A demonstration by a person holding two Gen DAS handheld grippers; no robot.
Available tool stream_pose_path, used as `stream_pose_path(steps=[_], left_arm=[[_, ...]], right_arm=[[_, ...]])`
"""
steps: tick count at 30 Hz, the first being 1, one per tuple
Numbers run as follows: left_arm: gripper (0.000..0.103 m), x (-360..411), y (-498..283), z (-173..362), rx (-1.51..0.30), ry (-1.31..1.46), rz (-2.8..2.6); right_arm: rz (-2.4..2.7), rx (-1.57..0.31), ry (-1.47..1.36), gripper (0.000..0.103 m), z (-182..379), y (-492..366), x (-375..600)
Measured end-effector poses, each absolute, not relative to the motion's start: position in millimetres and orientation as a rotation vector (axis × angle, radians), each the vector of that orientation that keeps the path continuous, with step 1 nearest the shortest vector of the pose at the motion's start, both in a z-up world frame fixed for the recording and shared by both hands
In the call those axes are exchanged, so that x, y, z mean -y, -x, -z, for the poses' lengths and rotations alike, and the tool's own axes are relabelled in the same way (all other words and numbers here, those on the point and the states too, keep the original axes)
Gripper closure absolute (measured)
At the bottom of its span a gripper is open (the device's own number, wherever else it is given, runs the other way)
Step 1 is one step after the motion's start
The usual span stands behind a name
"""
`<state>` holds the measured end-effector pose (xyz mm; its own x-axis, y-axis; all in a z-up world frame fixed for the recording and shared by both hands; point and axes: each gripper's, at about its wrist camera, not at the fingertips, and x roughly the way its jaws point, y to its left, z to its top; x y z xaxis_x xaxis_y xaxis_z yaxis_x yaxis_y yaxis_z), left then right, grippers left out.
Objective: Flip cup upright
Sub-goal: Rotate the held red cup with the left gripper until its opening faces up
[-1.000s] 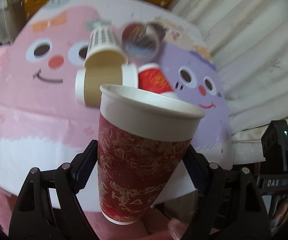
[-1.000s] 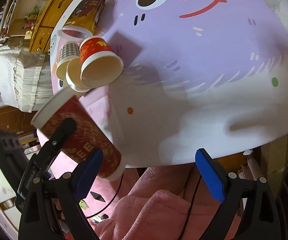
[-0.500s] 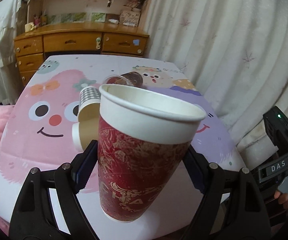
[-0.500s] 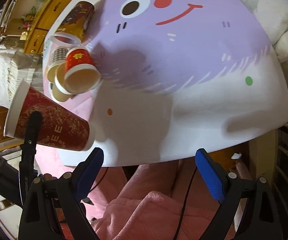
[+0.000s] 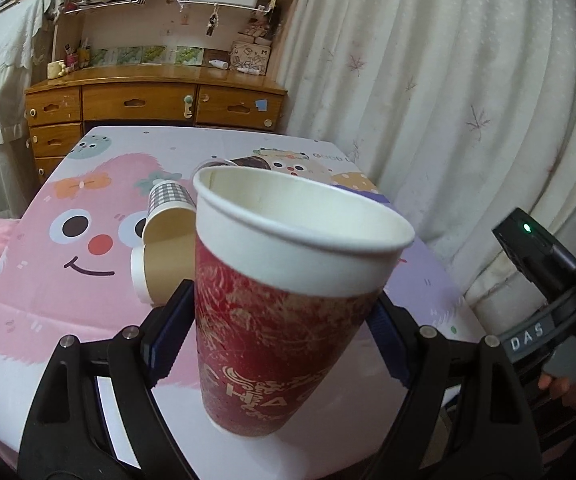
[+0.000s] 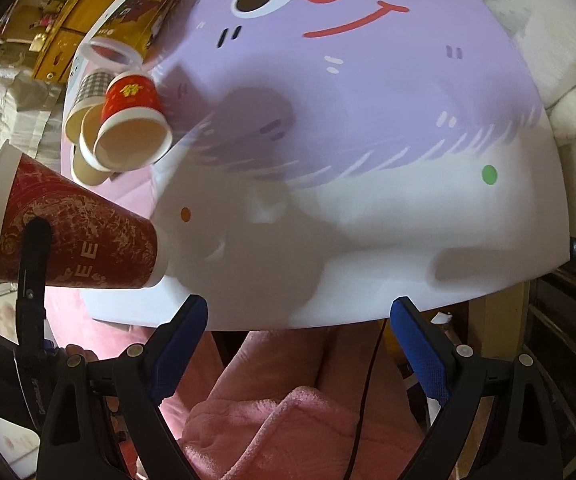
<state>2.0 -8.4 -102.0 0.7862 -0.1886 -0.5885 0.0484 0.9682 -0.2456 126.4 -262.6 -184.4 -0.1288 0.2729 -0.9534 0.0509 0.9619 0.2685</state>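
Note:
My left gripper (image 5: 278, 332) is shut on a tall red paper cup (image 5: 284, 320) with a white rim, mouth up, its base at the table's near edge. The same cup (image 6: 72, 236) shows at the left of the right wrist view, with its base touching the table's corner. My right gripper (image 6: 297, 332) is open and empty, off the table's near edge, over pink cloth.
A pile of fallen cups lies mid-table: a small red cup (image 6: 132, 120), a checked cup (image 5: 168, 208), a brown cup (image 5: 160, 272) and a clear-rimmed dark cup (image 6: 136, 20). The table (image 6: 367, 200) has a cartoon cover. A wooden dresser (image 5: 148, 108) and a curtain (image 5: 447, 80) stand behind.
My left gripper has tilted the red cup up from leaning toward the table to mouth-up, and lowered its base to the table's edge. The right gripper stayed open and hardly moved.

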Motion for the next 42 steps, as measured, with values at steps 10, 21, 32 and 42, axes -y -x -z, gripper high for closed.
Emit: stream_pose_path(steps=[10,21,32,42], left_arm=[[0.022,17.3,16.4,97.5,-0.733,0.135,0.176],[0.022,29.8,21.9,93.3,-0.832,0.050,0.173],[0.022,36.8,17.9,66.0,-0.876,-0.002,0.178],[0.022,42.4,21.0,51.8,-0.918,-0.056,0.164]], right_arm=[[-0.223,-1.702,-0.257,0.008,187.0,-121.5,245.7],[-0.210,-1.685,-0.306,0.008,179.7,-121.0,254.9],[-0.229,-1.636,-0.341,0.008,160.6,-120.2,262.8],[-0.259,-1.582,-0.385,0.008,137.8,-121.1,264.8]])
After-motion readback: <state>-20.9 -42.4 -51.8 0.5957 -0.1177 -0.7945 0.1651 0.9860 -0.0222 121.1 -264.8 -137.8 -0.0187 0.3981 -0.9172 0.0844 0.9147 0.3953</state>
